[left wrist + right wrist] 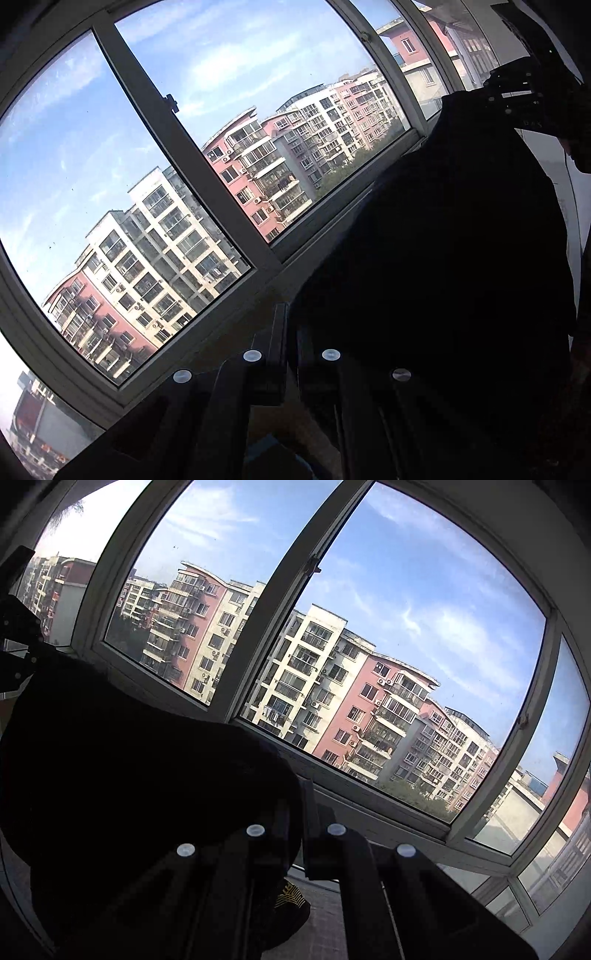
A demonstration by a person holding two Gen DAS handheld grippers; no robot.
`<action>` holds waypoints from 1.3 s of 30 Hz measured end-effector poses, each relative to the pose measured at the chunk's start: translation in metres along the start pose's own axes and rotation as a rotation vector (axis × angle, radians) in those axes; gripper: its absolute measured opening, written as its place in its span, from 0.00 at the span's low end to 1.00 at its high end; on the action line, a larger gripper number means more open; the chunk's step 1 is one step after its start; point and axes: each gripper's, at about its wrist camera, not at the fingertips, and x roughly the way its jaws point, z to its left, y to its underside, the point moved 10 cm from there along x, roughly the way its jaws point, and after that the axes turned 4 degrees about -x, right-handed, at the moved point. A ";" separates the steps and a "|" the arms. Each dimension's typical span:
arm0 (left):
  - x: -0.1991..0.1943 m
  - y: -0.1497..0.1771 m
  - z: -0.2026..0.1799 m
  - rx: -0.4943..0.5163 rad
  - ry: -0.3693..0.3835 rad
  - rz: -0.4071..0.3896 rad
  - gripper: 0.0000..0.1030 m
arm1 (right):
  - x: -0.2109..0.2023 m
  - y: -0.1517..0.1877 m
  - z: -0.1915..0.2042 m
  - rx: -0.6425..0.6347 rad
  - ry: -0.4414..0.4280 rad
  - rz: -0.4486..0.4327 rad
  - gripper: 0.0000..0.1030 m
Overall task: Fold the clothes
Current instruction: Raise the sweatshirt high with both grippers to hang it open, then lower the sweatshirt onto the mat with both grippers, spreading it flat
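In front of the big white-framed window, my left fingers and right fingers each pinch the black cloth garment, held up.

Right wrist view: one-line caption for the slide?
Right gripper shut on a dark garment held up before a window facing apartment blocks.
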 end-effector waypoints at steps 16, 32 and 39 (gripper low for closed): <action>0.457 0.256 -0.119 0.056 0.152 0.610 0.06 | 0.446 0.318 0.187 0.022 -0.241 0.591 0.04; 0.354 0.339 -0.104 -0.182 0.321 0.691 0.37 | 0.332 0.395 0.223 0.224 -0.518 0.645 0.48; 0.322 0.405 -0.174 -0.209 0.338 0.750 0.38 | 0.238 0.457 0.280 0.302 -0.572 0.706 0.48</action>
